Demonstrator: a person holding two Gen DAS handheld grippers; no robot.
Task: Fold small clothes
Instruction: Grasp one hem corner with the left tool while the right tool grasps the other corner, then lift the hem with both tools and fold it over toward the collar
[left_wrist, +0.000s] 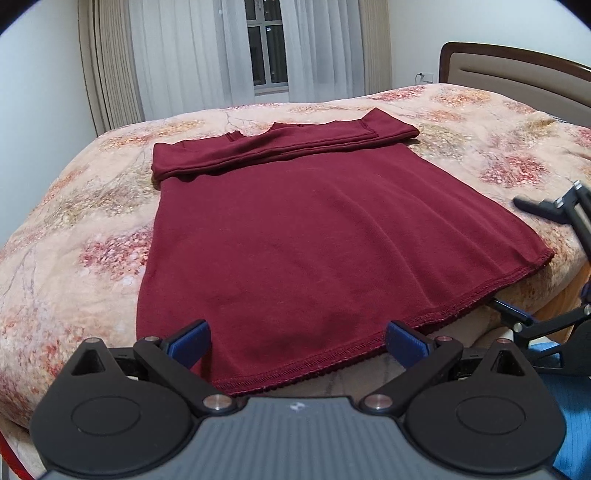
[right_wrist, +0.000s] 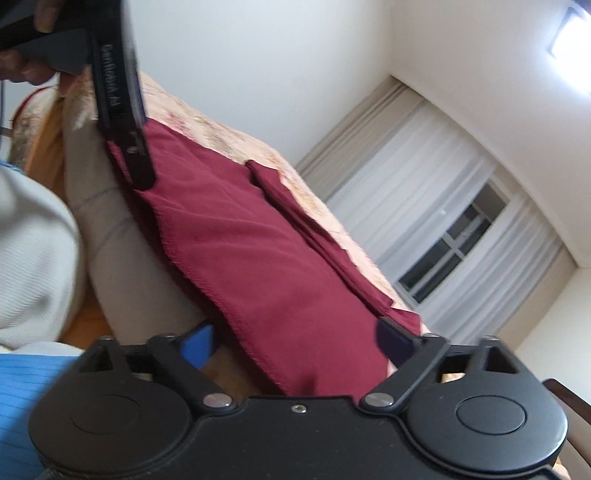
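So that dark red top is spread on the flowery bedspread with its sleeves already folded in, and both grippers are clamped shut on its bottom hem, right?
Not quite. The dark red top does lie on the flowery bedspread with its sleeves folded in, but both grippers are open. The left wrist view shows the left gripper with its jaws spread wide at the hem; the right wrist view shows the same for the right gripper. Neither grips the hem.

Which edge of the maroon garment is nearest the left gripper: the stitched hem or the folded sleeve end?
The stitched hem lies between the open left gripper fingers; the folded sleeve end lies at the far side, toward the window.
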